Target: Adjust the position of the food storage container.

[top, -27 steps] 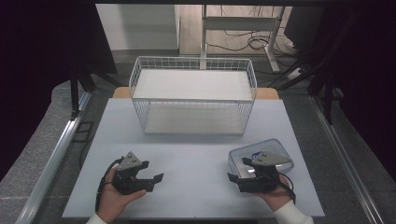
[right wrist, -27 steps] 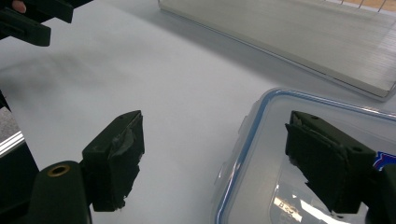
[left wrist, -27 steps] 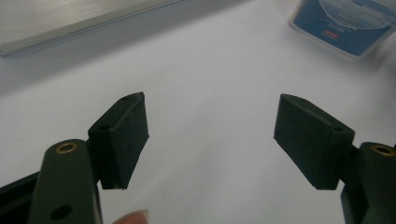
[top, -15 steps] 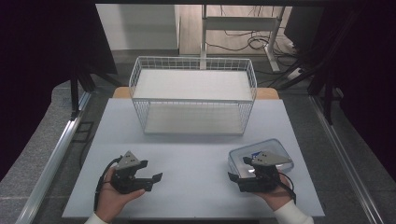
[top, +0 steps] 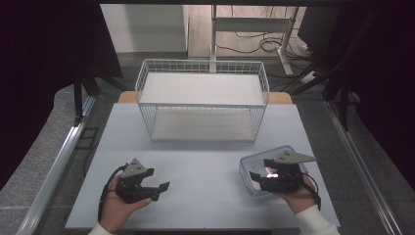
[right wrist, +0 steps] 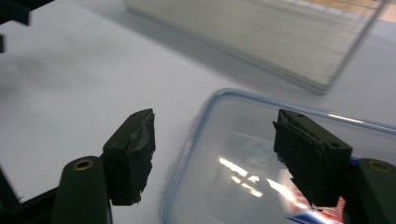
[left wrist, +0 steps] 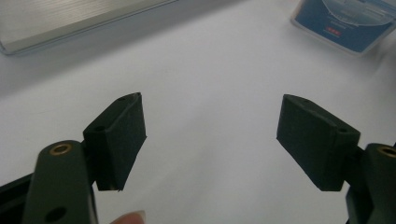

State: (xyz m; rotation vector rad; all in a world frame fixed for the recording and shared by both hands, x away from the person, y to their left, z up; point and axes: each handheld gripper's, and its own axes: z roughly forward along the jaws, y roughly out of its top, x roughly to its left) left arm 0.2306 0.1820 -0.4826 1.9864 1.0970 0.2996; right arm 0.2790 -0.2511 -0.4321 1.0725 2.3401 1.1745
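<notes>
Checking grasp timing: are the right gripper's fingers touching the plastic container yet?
Cannot tell. In the right gripper view the open right gripper hangs over the edge of the plastic container, nothing pinched between the fingers; any gap underneath is unclear.
</notes>
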